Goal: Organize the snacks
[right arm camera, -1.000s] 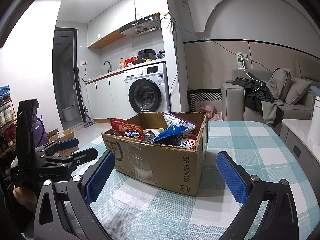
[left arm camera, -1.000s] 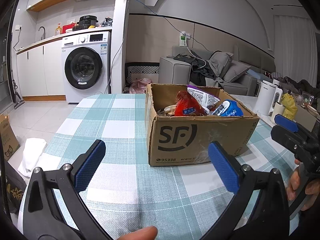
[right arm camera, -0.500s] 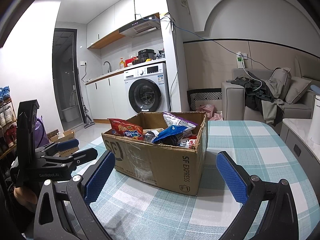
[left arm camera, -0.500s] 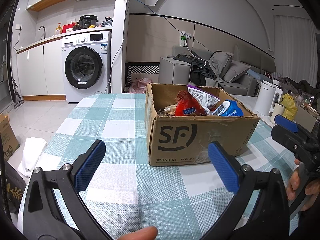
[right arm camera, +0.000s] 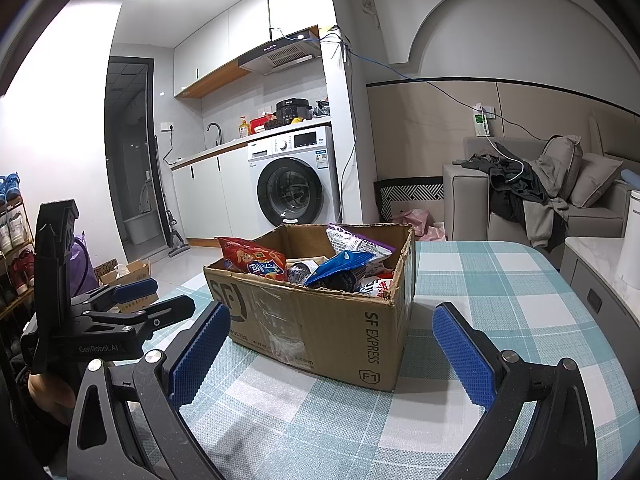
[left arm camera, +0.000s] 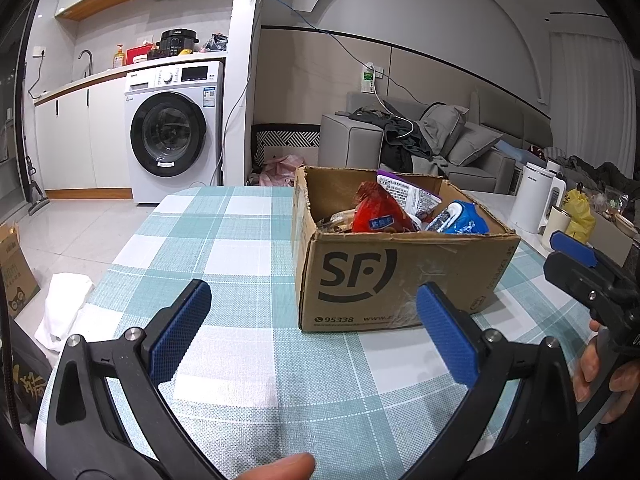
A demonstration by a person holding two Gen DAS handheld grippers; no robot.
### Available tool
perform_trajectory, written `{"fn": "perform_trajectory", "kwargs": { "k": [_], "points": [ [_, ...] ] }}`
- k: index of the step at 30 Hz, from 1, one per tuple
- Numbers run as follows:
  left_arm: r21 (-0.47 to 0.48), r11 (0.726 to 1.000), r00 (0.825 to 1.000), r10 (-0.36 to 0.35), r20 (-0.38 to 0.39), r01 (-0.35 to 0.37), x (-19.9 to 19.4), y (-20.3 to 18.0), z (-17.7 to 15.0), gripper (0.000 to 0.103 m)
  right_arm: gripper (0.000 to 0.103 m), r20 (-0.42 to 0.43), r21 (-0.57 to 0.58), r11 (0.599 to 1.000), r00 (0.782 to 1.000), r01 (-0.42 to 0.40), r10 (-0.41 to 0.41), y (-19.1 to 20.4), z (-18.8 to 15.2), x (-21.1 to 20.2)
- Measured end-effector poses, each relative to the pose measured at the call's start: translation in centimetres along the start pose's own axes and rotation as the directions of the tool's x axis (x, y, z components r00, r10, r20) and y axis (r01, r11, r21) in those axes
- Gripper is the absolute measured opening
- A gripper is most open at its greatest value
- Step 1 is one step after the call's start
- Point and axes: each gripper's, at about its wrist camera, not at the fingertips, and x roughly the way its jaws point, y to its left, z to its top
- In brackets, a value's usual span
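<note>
A brown SF Express cardboard box stands on a teal-and-white checked tablecloth. It holds several snack bags, among them a red bag, a blue bag and a white-and-purple bag. In the right wrist view the box shows the red bag and the blue bag. My left gripper is open and empty, in front of the box. My right gripper is open and empty, near the box's corner. Each gripper shows in the other's view, the right one and the left one.
A white kettle and a yellow bag stand on a side counter at the right. A washing machine and a grey sofa are beyond the table. A white cloth lies on the floor at the left.
</note>
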Motion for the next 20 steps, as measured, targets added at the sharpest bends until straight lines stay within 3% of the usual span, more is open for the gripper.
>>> {"fn": "perform_trajectory", "kwargs": {
  "k": [20],
  "points": [
    [-0.003, 1.0, 1.0, -0.003, -0.002, 0.003, 0.16, -0.1, -0.21, 0.102, 0.103, 0.0, -0.001, 1.0, 1.0, 0.0, 0.0, -0.09, -0.04, -0.01]
  ]
}}
